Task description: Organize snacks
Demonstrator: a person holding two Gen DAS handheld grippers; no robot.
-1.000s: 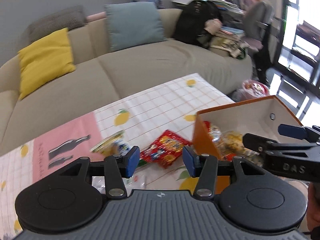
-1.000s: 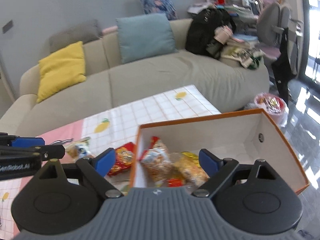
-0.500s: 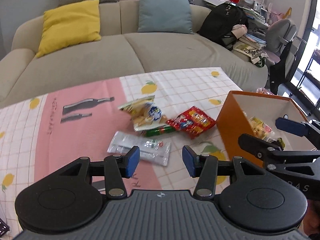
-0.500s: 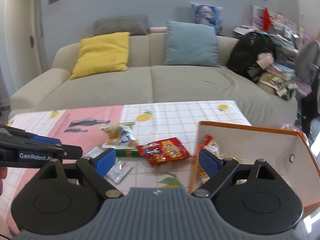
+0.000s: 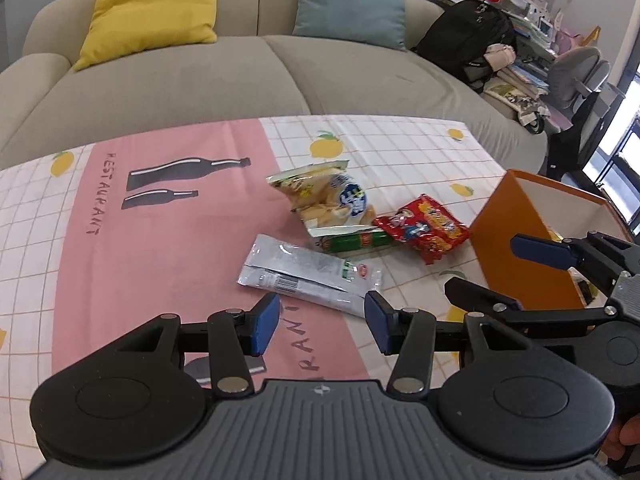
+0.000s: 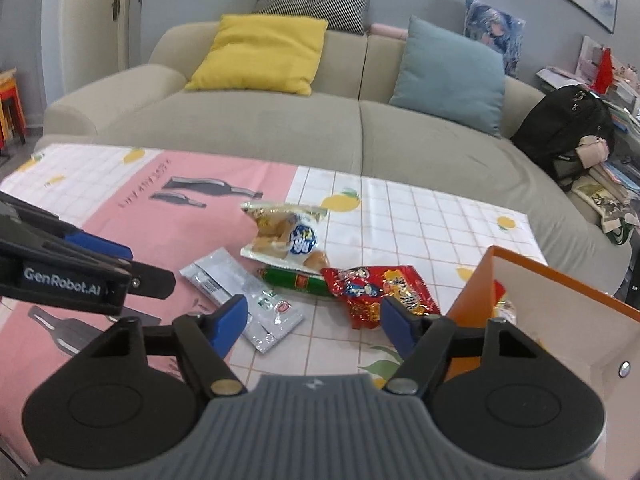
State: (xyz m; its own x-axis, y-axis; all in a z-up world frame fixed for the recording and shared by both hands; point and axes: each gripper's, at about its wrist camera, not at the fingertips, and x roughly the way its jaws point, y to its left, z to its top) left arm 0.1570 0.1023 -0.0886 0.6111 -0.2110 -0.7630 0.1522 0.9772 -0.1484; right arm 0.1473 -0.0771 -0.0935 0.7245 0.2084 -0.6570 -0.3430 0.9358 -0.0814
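left gripper (image 5: 320,318): jaws apart, nothing between pads; aimed down at tbl, silver pouch (image 5: 310,274) just past tips at 12 o'clock. Judged lined up for next pick.
right gripper (image 6: 314,320): jaws apart, empty; seen to have just been closing in, nothing between them yet. Red pkt (image 6: 380,290) sits just beyond the 1 o'clock pad, silver pouch (image 6: 244,296) near the 11 o'clock pad.
snacks still out: 4 pcs clustered mid-tbl on tablecloth (image 5: 160,240). Chip bag (image 5: 328,200) at 12 o'clock of cluster, lying partly over green stick (image 5: 356,240); red pkt (image 5: 424,228) at 3 o'clock touching the stick end; silver pouch at 6 o'clock, apart from the rest.
box (image 5: 516,240): orange, open top, at 3 o'clock of cluster near tbl edge; some pkts visible inside in right wrist view (image 6: 502,304). Judged placed close so each transfer is short.
why both low & open: judged as approach for 2 separate grabs, left on pouch, right on red pkt (nearest box).
progress: partly done, judged from box contents vs 4 left out.
risk: the foil skins look slippery; pouch lies flat, so an edge pinch is likely needed. Chip bag is better left till the stick is dealt w/.
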